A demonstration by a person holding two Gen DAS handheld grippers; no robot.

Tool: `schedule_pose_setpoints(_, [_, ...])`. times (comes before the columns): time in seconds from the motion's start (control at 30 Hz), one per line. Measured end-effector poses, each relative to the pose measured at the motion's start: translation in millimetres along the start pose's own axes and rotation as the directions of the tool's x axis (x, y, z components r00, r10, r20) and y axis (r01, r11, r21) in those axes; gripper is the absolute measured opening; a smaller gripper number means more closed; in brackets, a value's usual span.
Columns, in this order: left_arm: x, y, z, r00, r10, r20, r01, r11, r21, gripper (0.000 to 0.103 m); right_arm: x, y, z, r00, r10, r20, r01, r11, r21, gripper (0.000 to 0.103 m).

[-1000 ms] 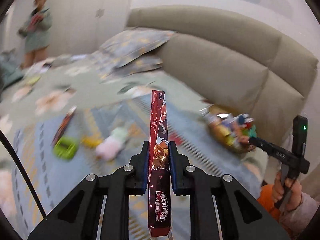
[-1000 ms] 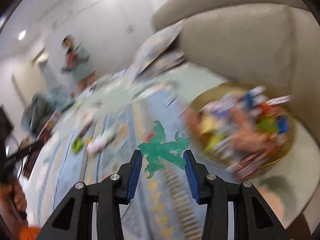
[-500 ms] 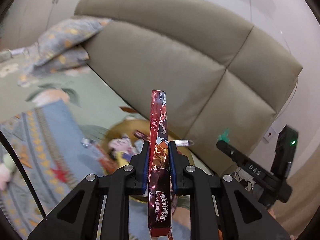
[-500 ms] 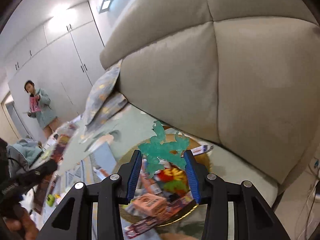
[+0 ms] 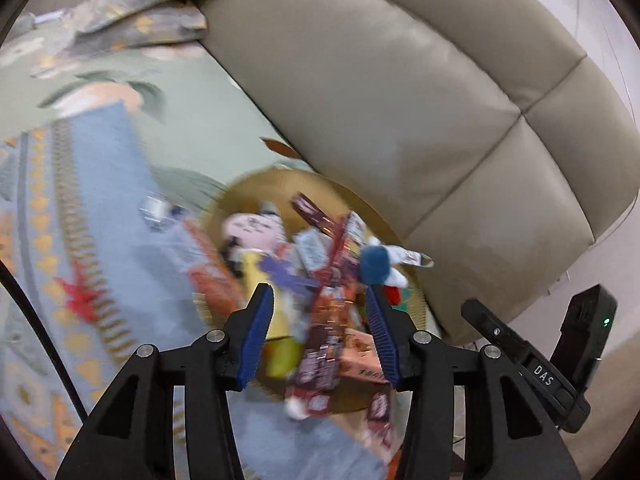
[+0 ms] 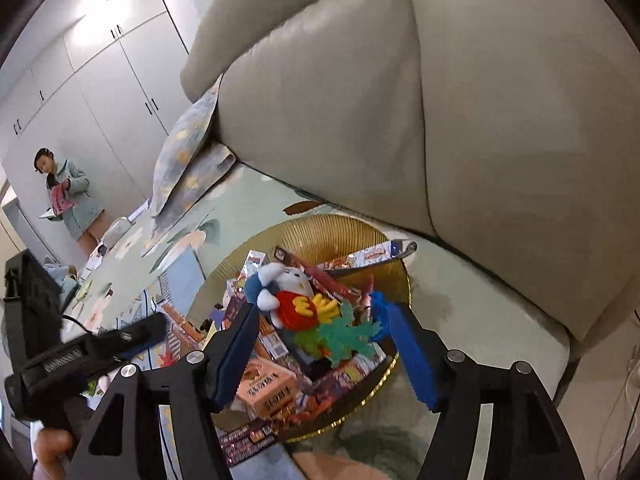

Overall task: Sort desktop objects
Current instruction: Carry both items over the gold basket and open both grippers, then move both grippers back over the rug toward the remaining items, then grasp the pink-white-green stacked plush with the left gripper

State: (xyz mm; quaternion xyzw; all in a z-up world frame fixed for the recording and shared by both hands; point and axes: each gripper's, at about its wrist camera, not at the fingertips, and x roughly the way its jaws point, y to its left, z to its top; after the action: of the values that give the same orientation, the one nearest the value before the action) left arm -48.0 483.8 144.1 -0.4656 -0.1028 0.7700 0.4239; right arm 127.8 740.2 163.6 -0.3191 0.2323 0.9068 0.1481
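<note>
Snack packet (image 5: pixel 320 344), a long dark-red wrapper, is dropping out of my left gripper (image 5: pixel 320 330) as I am letting its jaws open; the packet is blurred, lying loose between the blue pads with neither pressing on it, and it is already resting on the heap below. I am holding this gripper tilted down over the near rim so that the release lands inside. Beside it, my right gripper (image 6: pixel 320 350) is doing the same work: its jaws are opening too, and the green jelly lizard (image 6: pixel 342 338) is lying free between them, on top of the pile and touching no pad that I can make out. Both claws are converging on one container because the gold bowl (image 6: pixel 320 232) is, I judge, the collecting point for the sort. It is already crowded: a small plush doll (image 6: pixel 290 296) in red, an orange box (image 6: pixel 266 390) and assorted wrappers are filling it past the rim. Farther off, the bowl is sitting on a patterned bedspread (image 5: pixel 92 184), close against the grey padded headboard (image 6: pixel 400 100). Beyond, a pillow (image 6: pixel 188 156) is leaning there, and a person (image 6: pixel 68 196) is standing by the cupboards.
</note>
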Motion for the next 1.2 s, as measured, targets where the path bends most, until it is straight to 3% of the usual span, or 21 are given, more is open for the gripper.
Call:
schedule_pose_setpoints(0.2, [-81.5,48.7,10.3,0.994,0.063,0.085,-0.054,0.993,-0.103,0.045,-22.5,28.9,-13.6,0.997,0.081,0.005,-0.081,0.996,-0.034,0.068])
schedule_pose_setpoints(0.3, [-132.9,82.7,0.8,0.977,0.151,0.153,-0.126,0.978,-0.165,0.045,-29.3,56.6,-21.3,0.993,0.119,0.011,-0.117,0.989,-0.088,0.069])
schedule_pose_setpoints(0.4, [-172.8,113.9,-11.7,0.955,0.179,0.238,-0.117,0.96,-0.253,0.045,-35.3,91.9,-36.3,0.986,0.166,0.002,-0.164,0.976,-0.144,0.069])
schedule_pose_setpoints(0.57, [-231.4,169.8,-22.9,0.889,0.281,0.362,-0.104,0.893,-0.437,0.045,-19.3,158.4,-100.6,0.985,0.148,-0.094,-0.163,0.968,-0.192,0.074])
schedule_pose_setpoints(0.63, [-248.2,187.2,-25.2,0.856,0.345,0.385,-0.135,0.868,-0.478,0.045,2.8,190.7,-132.5,0.973,0.153,-0.175,-0.198,0.939,-0.282,0.074])
schedule_pose_setpoints(0.7, [-258.6,202.1,-29.2,0.829,0.422,0.367,-0.206,0.841,-0.501,0.045,24.9,222.6,-160.3,0.976,0.12,-0.179,-0.185,0.893,-0.409,0.074])
schedule_pose_setpoints(0.77, [-257.8,214.1,-30.2,0.839,0.434,0.328,-0.251,0.844,-0.475,0.045,44.7,243.7,-176.7,0.982,0.109,-0.157,-0.174,0.847,-0.503,0.074])
schedule_pose_setpoints(0.87, [-238.7,230.3,-28.1,0.875,0.417,0.246,-0.303,0.867,-0.395,0.045,75.8,266.3,-192.4,0.982,0.101,-0.16,-0.178,0.779,-0.602,0.074])
schedule_pose_setpoints(0.93, [-224.1,239.0,-27.7,0.882,0.428,0.197,-0.346,0.872,-0.346,0.045,98.3,271.3,-197.7,0.976,0.096,-0.194,-0.197,0.765,-0.614,0.074])
schedule_pose_setpoints(1.0, [-203.3,245.5,-27.5,0.905,0.398,0.149,-0.346,0.894,-0.284,0.045,126.4,263.4,-209.2,0.964,0.084,-0.253,-0.223,0.774,-0.593,0.075])
schedule_pose_setpoints(1.03, [-192.2,249.7,-27.4,0.924,0.36,0.126,-0.322,0.914,-0.249,0.045,137.8,258.5,-215.5,0.955,0.075,-0.287,-0.234,0.784,-0.576,0.081])
schedule_pose_setpoints(1.07, [-177.1,254.2,-27.6,0.942,0.323,0.091,-0.303,0.935,-0.185,0.045,135.6,254.0,-218.3,0.958,0.116,-0.264,-0.252,0.783,-0.569,0.084])
schedule_pose_setpoints(1.1, [-167.3,258.7,-28.2,0.938,0.341,0.063,-0.33,0.933,-0.141,0.045,131.6,255.1,-217.3,0.957,0.135,-0.257,-0.264,0.777,-0.572,0.089])
schedule_pose_setpoints(1.13, [-159.5,265.0,-29.6,0.925,0.377,0.048,-0.37,0.922,-0.117,0.045,132.7,256.4,-217.7,0.957,0.123,-0.264,-0.259,0.774,-0.577,0.103])
schedule_pose_setpoints(1.2, [-150.6,276.9,-32.9,0.919,0.394,0.036,-0.387,0.914,-0.123,0.045,138.9,258.0,-222.1,0.957,0.094,-0.274,-0.245,0.767,-0.593,0.103])
